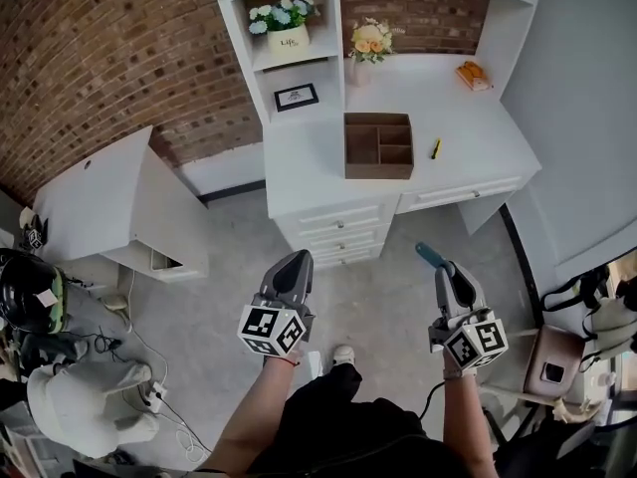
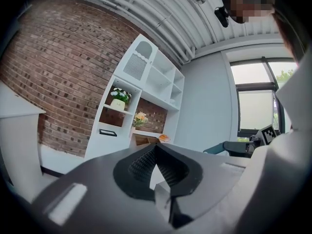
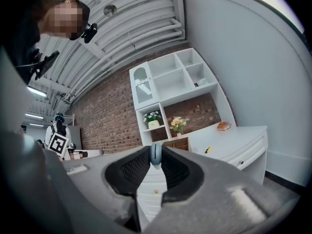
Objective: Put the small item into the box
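Observation:
A brown box (image 1: 378, 145) with open compartments sits on the white desk (image 1: 478, 127) far ahead of me; it also shows as the small box (image 3: 176, 143) in the right gripper view. My right gripper (image 1: 444, 267) is held low over the floor and is shut on a small blue item (image 3: 155, 155), whose teal end (image 1: 430, 256) sticks out past the tips. My left gripper (image 1: 297, 259) hangs beside it, jaws closed together with nothing between them (image 2: 156, 149). Both are well short of the desk.
A small yellow object (image 1: 436, 148) lies on the desk right of the box, and an orange thing (image 1: 474, 74) lies farther back. Flower pots (image 1: 287, 23) stand on the shelf unit. A white cabinet (image 1: 109, 202) is at the left, with bags and cables (image 1: 60, 366) on the floor.

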The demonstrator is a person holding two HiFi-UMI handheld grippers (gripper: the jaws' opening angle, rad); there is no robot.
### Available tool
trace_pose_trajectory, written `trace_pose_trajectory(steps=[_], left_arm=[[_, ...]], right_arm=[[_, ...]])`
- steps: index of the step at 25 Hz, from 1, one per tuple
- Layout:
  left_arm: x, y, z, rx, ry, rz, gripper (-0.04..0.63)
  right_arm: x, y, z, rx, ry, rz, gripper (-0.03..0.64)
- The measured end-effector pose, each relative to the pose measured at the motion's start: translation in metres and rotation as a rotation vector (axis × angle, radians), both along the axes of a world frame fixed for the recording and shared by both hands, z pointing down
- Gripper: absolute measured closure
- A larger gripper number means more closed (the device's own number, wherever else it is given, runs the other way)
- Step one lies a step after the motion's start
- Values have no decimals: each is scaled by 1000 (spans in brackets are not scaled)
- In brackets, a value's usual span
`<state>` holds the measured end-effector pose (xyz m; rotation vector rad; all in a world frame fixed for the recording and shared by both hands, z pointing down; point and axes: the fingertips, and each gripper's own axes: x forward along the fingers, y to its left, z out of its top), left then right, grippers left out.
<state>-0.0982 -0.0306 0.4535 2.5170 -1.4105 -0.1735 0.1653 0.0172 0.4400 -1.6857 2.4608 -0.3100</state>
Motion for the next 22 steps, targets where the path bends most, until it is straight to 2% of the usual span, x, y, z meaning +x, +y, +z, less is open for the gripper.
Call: trace_pose_trajectory(steps=[7, 17, 22], left_arm=[[-2, -44, 6, -13, 12, 37, 592], [-6, -72, 19, -41, 36, 31, 594], [-4, -97, 16, -23, 39, 22, 592]], right_arm=[[-6, -35, -2, -19, -21, 41, 548], [-9, -67, 2, -42, -12, 44, 548], [-7, -94, 1, -26, -13, 32, 548]])
